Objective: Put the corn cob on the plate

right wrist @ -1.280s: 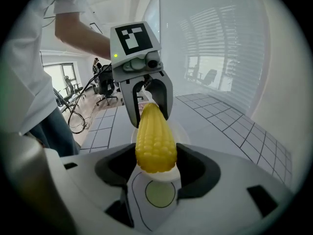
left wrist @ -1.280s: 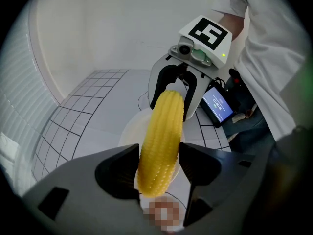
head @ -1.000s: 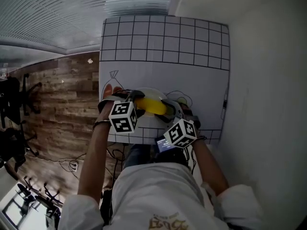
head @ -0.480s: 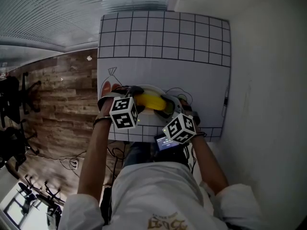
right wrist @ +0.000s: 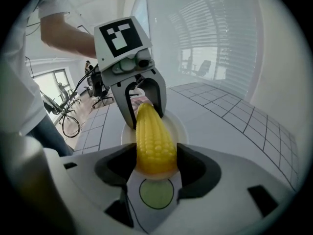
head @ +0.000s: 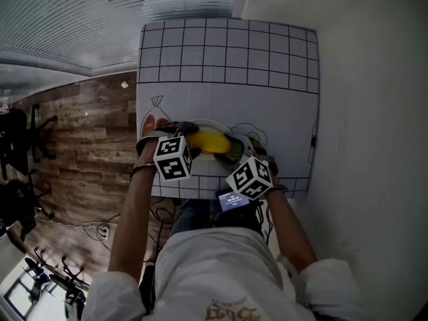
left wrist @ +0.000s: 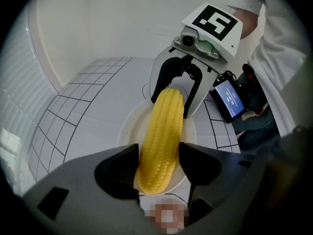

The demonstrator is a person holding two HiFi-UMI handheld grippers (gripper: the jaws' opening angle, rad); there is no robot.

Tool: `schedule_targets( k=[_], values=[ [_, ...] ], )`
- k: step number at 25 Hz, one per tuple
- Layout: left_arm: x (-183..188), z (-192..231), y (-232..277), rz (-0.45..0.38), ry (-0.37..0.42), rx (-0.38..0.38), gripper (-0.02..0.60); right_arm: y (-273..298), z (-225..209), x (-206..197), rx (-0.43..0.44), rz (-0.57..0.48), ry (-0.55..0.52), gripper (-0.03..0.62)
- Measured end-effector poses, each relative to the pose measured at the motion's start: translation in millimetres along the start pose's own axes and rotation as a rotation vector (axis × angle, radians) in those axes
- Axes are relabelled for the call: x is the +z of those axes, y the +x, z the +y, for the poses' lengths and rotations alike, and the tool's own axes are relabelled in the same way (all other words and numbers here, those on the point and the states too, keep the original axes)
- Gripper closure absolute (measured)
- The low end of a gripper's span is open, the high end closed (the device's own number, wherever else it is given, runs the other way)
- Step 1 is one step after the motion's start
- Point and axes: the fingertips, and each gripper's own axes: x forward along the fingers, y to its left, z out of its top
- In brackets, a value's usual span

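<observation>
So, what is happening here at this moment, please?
A person holds a gripper in each hand, and both are shut on one yellow corn cob. The left gripper clamps one end and the right gripper clamps the other. The cob is carried between them, right over the white plate on the gridded table. Whether the cob already touches the plate cannot be told, and neither gripper has let go of it.

Bright, even daylight, shadows soft. Gripper views w/ heavy fisheye, black corners; near jaws soft, corn cob [left wrist: 161, 131] sharp. Striped glare on wall [right wrist: 210, 43]. Head view edges bent.
</observation>
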Motion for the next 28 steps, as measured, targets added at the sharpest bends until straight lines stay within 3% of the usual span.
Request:
schedule_targets(
  k=[8, 12, 20, 21, 23, 24, 28],
  values=[
    [1, 0, -15, -0.028, -0.015, 0.070, 0.316, -18, -6, -4, -0.062, -0.009, 0.028, 0.340],
    [15, -3, -31, -0.113, -0.019, 0.134, 0.316, -37, -14, -6, -0.131, -0.046, 0.076, 0.419],
    [22, -2, -52, -0.216, -0.097, 0.223, 0.319, -70, -21, -8, -0.242, -0.092, 0.160, 0.519],
    [25, 0, -57, -0.239, -0.111, 0.247, 0.348, -75, -22, -7, -0.258, -0.101, 0.162, 0.540],
    [32, 7, -72, -0.290, -0.136, 0.314, 0.491, -84, -23, -1, -0.291, -0.123, 0.172, 0.569],
    [35, 11, -80, -0.318, -0.147, 0.352, 0.526, -88, -23, 2, -0.305, -0.134, 0.180, 0.578],
    [47, 22, -110, -0.434, -0.220, 0.471, 0.572, -107, -22, 19, -0.354, -0.204, 0.194, 0.586]
  ],
)
